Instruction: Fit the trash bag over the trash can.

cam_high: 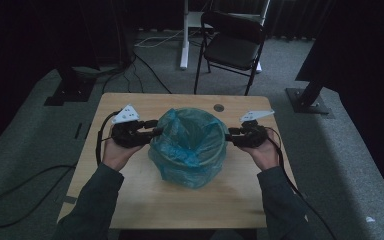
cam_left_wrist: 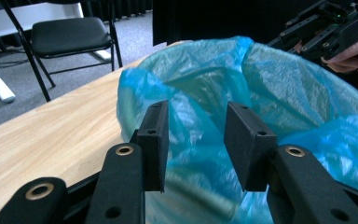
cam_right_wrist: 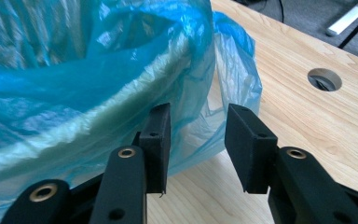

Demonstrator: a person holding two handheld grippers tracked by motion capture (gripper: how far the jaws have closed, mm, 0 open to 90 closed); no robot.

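Here, both the left hand-held gripper [cam_high: 156,131] and right hand-held gripper [cam_high: 230,134], jaws apart and empty, flank a bin's thin, slippery blue plastic liner [cam_high: 190,145] mid-desk [cam_high: 130,200], likely best pinched at its folded-over rim.

Left gripper [cam_high: 156,131] fingers [cam_left_wrist: 154,140] parted, right gripper [cam_high: 230,135] fingers [cam_right_wrist: 156,140] parted, facing inward, forearms low

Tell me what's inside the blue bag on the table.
The blue bag lines a round bin, draped over its rim. From the high view its opening shows only crumpled blue plastic, no contents. The bottom is too dark to see, and the bin itself is covered by the bag.
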